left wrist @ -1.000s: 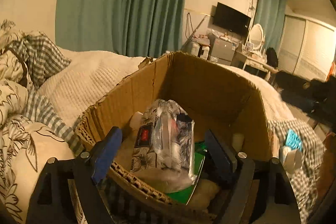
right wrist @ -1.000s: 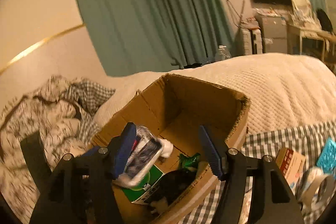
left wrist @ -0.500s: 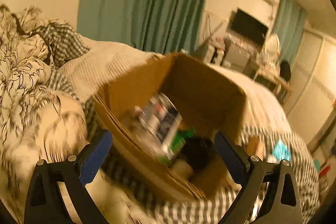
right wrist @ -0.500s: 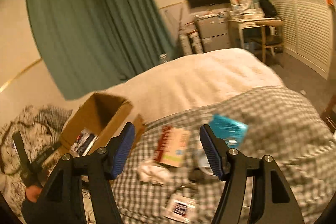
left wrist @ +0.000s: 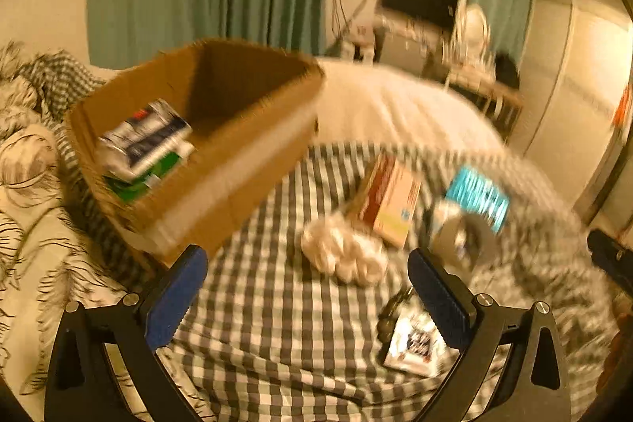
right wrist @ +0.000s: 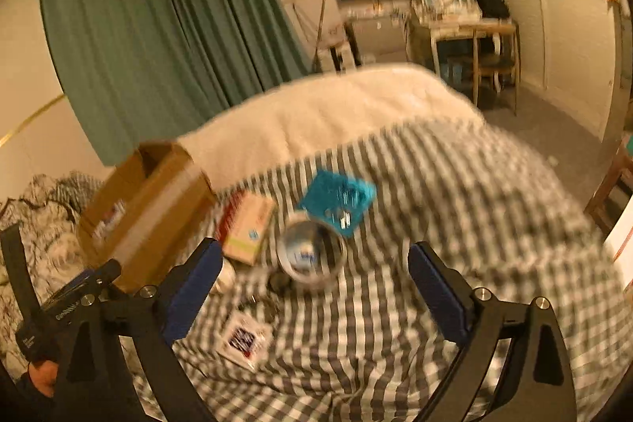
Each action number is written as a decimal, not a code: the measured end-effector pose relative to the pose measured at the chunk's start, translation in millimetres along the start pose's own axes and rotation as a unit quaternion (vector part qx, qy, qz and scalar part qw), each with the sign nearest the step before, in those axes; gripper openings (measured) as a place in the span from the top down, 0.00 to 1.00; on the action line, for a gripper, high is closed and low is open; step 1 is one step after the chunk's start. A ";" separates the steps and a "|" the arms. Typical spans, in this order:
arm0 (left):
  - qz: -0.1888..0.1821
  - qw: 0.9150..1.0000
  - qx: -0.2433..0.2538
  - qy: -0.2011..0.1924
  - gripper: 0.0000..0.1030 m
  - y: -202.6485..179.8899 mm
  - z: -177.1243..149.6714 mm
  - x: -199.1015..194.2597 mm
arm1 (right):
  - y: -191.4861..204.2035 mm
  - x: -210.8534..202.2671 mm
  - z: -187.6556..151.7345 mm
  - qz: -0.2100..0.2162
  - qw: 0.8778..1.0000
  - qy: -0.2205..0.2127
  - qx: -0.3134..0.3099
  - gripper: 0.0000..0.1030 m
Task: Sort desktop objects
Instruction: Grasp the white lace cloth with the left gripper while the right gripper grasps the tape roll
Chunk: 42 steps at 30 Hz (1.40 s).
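Note:
The cardboard box (left wrist: 221,145) stands at the left on the bed, with a clear-wrapped packet (left wrist: 146,137) lying on top of the items inside. On the checked blanket (left wrist: 269,323) lie a white crumpled wad (left wrist: 344,256), a red and beige carton (left wrist: 389,200), a tape roll (left wrist: 463,236), a teal packet (left wrist: 476,198) and a small white sachet (left wrist: 415,343). My left gripper (left wrist: 306,258) hangs wide open above the blanket, holding nothing. My right gripper (right wrist: 314,250) has its jaws opening, with nothing gripped. The tape roll (right wrist: 310,256) lies beyond them, next to the teal packet (right wrist: 340,196).
A cream bedspread (right wrist: 336,109) covers the far half of the bed. Rumpled patterned bedding (left wrist: 27,184) lies left of the box. In the right wrist view the left gripper's frame (right wrist: 71,299) and a hand (right wrist: 39,370) sit at the lower left. A dressing table (right wrist: 470,26) stands behind.
Both grippers swung right, away from the box and over the checked blanket. The packet that was between the left fingers now lies in the box. Both pairs of jaws stand wider.

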<state>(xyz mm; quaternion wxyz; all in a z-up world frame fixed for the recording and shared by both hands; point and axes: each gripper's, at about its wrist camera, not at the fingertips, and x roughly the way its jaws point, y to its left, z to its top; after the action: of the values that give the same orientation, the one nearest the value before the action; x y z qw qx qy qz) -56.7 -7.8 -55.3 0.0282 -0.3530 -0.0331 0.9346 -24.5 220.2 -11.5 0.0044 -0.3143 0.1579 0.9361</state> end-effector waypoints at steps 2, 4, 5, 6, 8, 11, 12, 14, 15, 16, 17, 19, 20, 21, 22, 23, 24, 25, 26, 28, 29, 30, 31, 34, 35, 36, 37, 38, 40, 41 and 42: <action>0.013 1.000 0.015 0.010 0.00 -8.8 -2.8 15.3 | -5.5 16.6 -8.5 -0.001 1.000 0.016 0.006 0.07; 0.020 0.999 0.026 0.019 0.00 -18.8 -3.2 34.8 | -5.7 34.5 -12.6 -0.002 1.000 0.027 0.000 0.07; 0.021 0.999 0.025 0.033 0.00 -24.1 -0.3 47.3 | -1.7 44.9 -11.0 -0.003 0.999 0.035 -0.012 0.07; 0.020 0.999 0.021 0.041 0.00 -26.5 -1.0 55.4 | 1.3 50.5 -9.4 -0.006 0.999 0.037 -0.021 0.07; 0.016 0.998 -0.001 0.057 0.00 -28.5 4.6 80.1 | 9.3 62.9 -3.7 -0.014 0.999 0.035 -0.039 0.07; 0.002 0.997 -0.014 0.075 0.00 -29.2 -0.1 110.8 | 19.2 88.8 8.4 -0.030 0.997 0.037 -0.055 0.06; -0.007 0.997 -0.008 0.081 0.00 -28.4 -5.6 117.6 | 22.0 100.1 9.6 -0.031 0.997 0.042 -0.056 0.06; -0.012 0.996 -0.005 0.085 0.00 -24.6 -18.7 125.6 | 25.9 117.4 2.6 -0.035 0.996 0.055 -0.059 0.06; -0.016 0.995 -0.017 0.095 0.00 -19.2 -23.5 131.5 | 27.0 124.5 -3.5 -0.043 0.995 0.060 -0.061 0.06; -0.020 0.994 -0.026 0.102 0.00 -15.6 -24.2 135.1 | 28.1 132.6 -10.1 -0.051 0.994 0.066 -0.065 0.06; -0.022 0.994 -0.029 0.103 0.00 -14.0 -24.1 136.3 | 29.4 139.2 -14.1 -0.052 0.994 0.074 -0.068 0.06; -0.026 0.995 -0.033 0.092 0.00 -11.8 -22.8 135.3 | 32.0 150.9 -18.1 -0.058 0.991 0.092 -0.078 0.06; -0.026 0.995 -0.032 0.091 0.00 -11.7 -23.4 135.4 | 33.0 156.2 -19.7 -0.064 0.989 0.101 -0.084 0.06; -0.027 0.995 -0.033 0.092 0.00 -10.6 -24.4 135.5 | 33.2 161.5 -21.7 -0.077 0.987 0.108 -0.088 0.06; -0.029 0.995 -0.035 0.092 0.00 -9.5 -25.5 135.0 | 32.6 164.9 -22.8 -0.082 0.986 0.114 -0.086 0.06; -0.031 0.995 -0.036 0.090 0.03 -8.6 -26.2 133.9 | 30.5 167.4 -24.3 -0.082 0.986 0.120 -0.080 0.06; -0.033 0.995 -0.040 0.087 0.07 -6.6 -26.9 131.8 | 27.6 171.4 -25.4 -0.079 0.986 0.129 -0.071 0.06; -0.037 0.995 -0.043 0.086 0.18 -6.6 -27.2 131.4 | 24.5 174.9 -24.9 -0.080 0.986 0.134 -0.065 0.06; -0.042 0.994 -0.047 0.086 0.32 -4.5 -27.0 130.7 | 21.9 178.1 -25.7 -0.081 0.985 0.138 -0.061 0.06; -0.052 0.993 -0.057 0.086 0.46 1.1 -28.9 129.4 | 18.8 180.4 -27.2 -0.076 0.985 0.142 -0.055 0.06; -0.055 0.993 -0.062 0.085 0.53 3.9 -28.6 127.7 | 16.5 181.3 -28.1 -0.071 0.986 0.143 -0.047 0.11; -0.060 0.992 -0.066 0.084 0.57 6.4 -29.3 126.3 | 14.4 180.5 -28.5 -0.069 0.987 0.142 -0.041 0.15; -0.064 0.992 -0.068 0.085 0.64 8.3 -29.6 125.4 | 13.8 179.1 -28.8 -0.065 0.987 0.142 -0.037 0.21; -0.067 0.991 -0.074 0.085 0.73 15.0 -34.6 118.9 | 13.6 173.4 -31.6 -0.065 0.988 0.135 -0.039 0.21; -0.067 0.991 -0.076 0.085 0.74 16.1 -34.6 117.1 | 13.2 170.0 -33.2 -0.067 0.988 0.130 -0.040 0.21; -0.065 0.991 -0.076 0.086 0.75 12.4 -31.1 118.6 | 11.6 165.9 -35.9 -0.067 0.989 0.127 -0.037 0.21; -0.063 0.991 -0.077 0.085 0.76 13.9 -32.1 115.4 | 11.5 164.4 -37.2 -0.064 0.989 0.127 -0.033 0.21; -0.062 0.991 -0.077 0.086 0.76 15.0 -33.2 112.3 | 10.1 161.7 -39.2 -0.060 0.990 0.127 -0.029 0.21; -0.056 0.992 -0.074 0.087 0.76 12.7 -33.6 109.6 | 6.1 151.6 -42.2 -0.059 0.991 0.122 -0.022 0.21; -0.054 0.992 -0.071 0.087 0.76 12.5 -34.4 107.4 | 4.3 146.1 -42.7 -0.058 0.991 0.118 -0.018 0.21; -0.052 0.993 -0.069 0.083 0.76 13.4 -35.7 102.5 | 2.6 140.0 -43.2 -0.055 0.992 0.115 -0.012 0.21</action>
<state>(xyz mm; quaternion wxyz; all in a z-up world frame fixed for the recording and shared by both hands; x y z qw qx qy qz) -110.2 -11.8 -150.5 0.0550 -0.4279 -0.1131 0.8950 -111.8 192.1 -125.9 0.0338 -0.4277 0.1287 0.8941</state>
